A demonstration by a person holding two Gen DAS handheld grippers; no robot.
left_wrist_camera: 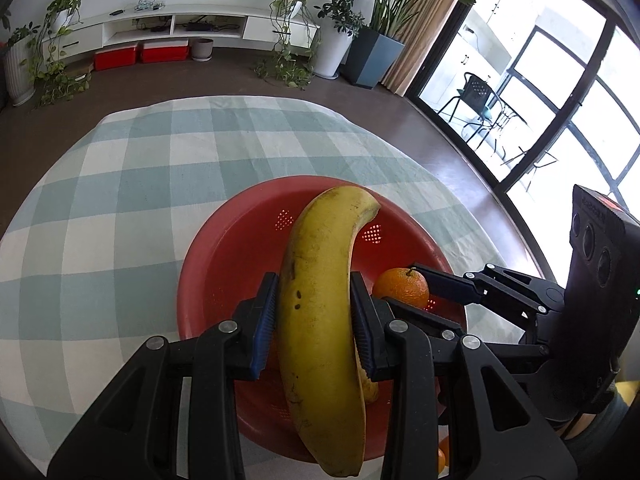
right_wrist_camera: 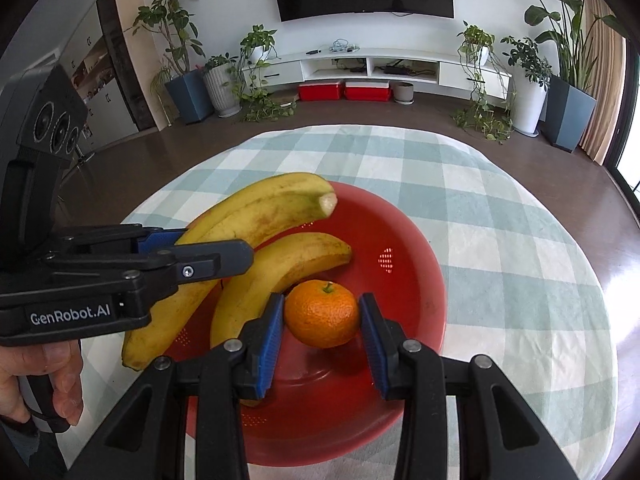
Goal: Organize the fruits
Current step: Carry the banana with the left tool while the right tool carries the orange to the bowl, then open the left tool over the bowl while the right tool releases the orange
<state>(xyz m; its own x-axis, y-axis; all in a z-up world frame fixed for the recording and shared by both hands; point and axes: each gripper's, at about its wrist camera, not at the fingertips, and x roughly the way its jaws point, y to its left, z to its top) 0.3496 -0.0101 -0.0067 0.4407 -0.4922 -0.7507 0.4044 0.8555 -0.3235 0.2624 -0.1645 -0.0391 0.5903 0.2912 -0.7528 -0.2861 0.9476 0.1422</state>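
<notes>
My left gripper is shut on a yellow banana, its blue pads pressing both sides, over a red perforated bowl. In the right wrist view, that banana slants across the left rim of the bowl, with the left gripper around its middle. A second banana lies inside the bowl. My right gripper is shut on an orange with a green stem, low over the bowl's floor. The left wrist view shows the orange between the right gripper's fingers.
The bowl stands on a round table with a green-and-white checked cloth; brown floor lies beyond its edge. A hand holds the left gripper's handle. A bit of another orange fruit shows at the bottom edge. Plants and a TV cabinet stand far behind.
</notes>
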